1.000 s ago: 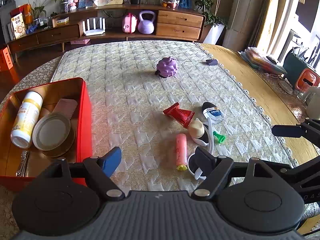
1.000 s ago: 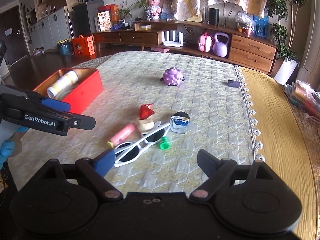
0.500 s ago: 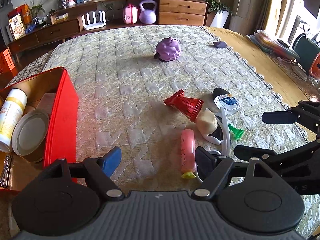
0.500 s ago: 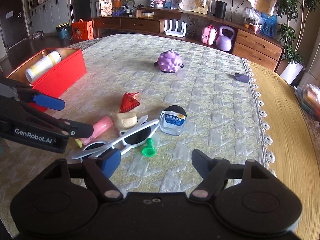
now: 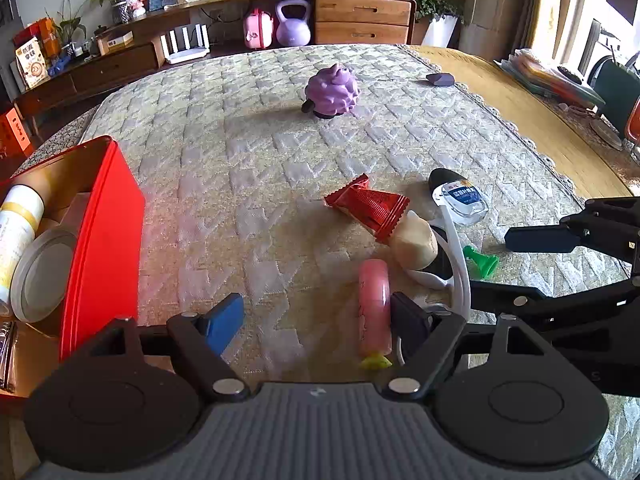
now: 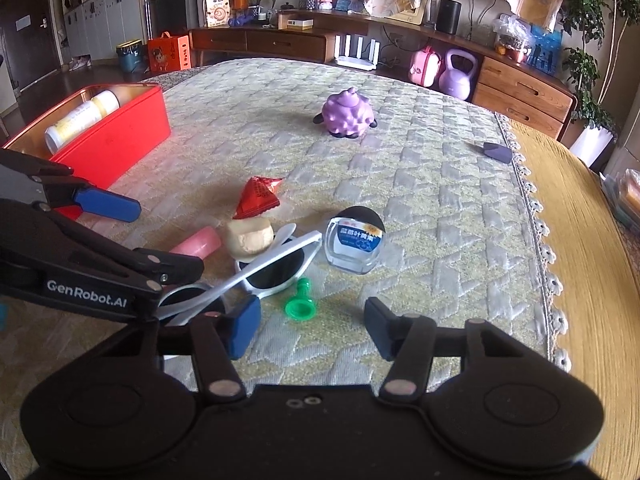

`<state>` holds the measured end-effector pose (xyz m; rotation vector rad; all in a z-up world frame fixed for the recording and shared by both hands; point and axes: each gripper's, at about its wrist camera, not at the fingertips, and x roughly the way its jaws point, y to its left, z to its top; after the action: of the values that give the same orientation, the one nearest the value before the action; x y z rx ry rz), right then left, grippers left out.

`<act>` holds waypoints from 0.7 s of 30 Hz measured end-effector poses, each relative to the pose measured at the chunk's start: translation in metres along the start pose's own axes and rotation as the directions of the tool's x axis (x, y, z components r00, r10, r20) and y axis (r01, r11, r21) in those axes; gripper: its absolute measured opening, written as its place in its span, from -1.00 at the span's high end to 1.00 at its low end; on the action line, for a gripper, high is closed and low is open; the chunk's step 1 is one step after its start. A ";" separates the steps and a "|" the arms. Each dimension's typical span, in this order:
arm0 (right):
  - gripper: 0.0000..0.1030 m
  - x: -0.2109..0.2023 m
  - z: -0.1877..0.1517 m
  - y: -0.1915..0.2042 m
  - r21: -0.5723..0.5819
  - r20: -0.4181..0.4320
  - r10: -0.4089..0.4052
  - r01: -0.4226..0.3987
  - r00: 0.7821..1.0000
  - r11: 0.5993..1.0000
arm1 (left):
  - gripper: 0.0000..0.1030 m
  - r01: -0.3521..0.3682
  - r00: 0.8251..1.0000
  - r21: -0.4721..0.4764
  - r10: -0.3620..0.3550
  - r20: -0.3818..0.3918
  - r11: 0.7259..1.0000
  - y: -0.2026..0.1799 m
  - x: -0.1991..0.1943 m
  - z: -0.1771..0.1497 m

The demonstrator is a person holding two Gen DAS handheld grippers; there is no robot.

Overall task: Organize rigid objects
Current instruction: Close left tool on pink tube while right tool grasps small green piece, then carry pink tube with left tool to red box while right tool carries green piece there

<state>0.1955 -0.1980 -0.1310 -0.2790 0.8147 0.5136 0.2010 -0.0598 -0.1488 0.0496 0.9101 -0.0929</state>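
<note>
A cluster lies on the quilted table: pink tube (image 5: 374,312) (image 6: 197,242), white sunglasses (image 5: 454,256) (image 6: 276,268), beige lump (image 5: 414,246) (image 6: 250,236), red wrapper (image 5: 368,206) (image 6: 258,196), clear bottle with black cap (image 5: 458,196) (image 6: 354,242), green cap (image 5: 482,261) (image 6: 301,306). My left gripper (image 5: 316,320) is open, its right finger beside the pink tube. My right gripper (image 6: 312,326) is open just before the green cap and sunglasses. A red tin (image 5: 102,240) (image 6: 112,136) at the left holds a white bottle (image 5: 14,228) and a round lid.
A purple plush toy (image 5: 331,92) (image 6: 348,114) sits farther back. A small dark purple piece (image 5: 440,79) (image 6: 497,151) lies near the lace edge. Bare yellow table (image 6: 592,240) runs to the right. A wooden sideboard stands behind the table.
Both grippers have moved forward and down toward the cluster. The left finger now stands beside the pink tube; the right gripper is closer to the sunglasses and green cap. Both stayed open.
</note>
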 end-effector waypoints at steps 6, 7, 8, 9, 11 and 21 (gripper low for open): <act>0.30 0.000 0.000 0.003 -0.004 0.008 0.015 -0.015 1.000 1.000 | 0.05 0.018 1.000 0.003 -0.018 0.016 1.000 -0.002 -0.003 0.001; 0.32 -0.001 0.000 0.004 -0.006 0.009 0.016 -0.016 1.000 1.000 | 0.21 0.020 1.000 0.004 -0.020 0.017 1.000 -0.002 -0.004 0.001; 0.36 -0.001 0.000 0.004 -0.008 0.010 0.016 -0.016 1.000 1.000 | 0.36 0.023 1.000 0.004 -0.023 0.019 1.000 -0.002 -0.005 0.001; 0.39 -0.001 0.000 0.005 -0.010 0.010 0.015 -0.015 1.000 1.000 | 0.38 0.029 0.999 0.003 -0.029 0.018 1.000 -0.001 -0.005 0.001; 0.44 -0.001 0.000 0.006 -0.011 0.011 0.014 -0.014 1.000 1.000 | 0.52 0.035 0.999 0.002 -0.036 0.012 0.999 0.000 -0.005 0.002; 0.71 -0.013 -0.004 0.012 0.005 0.030 -0.022 0.022 0.999 1.000 | 0.70 0.045 0.999 -0.041 -0.046 -0.014 0.998 0.013 -0.011 0.002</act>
<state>0.1788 -0.1939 -0.1242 -0.2750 0.7832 0.4940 0.1971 -0.0465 -0.1392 -0.0083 0.9279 -0.1162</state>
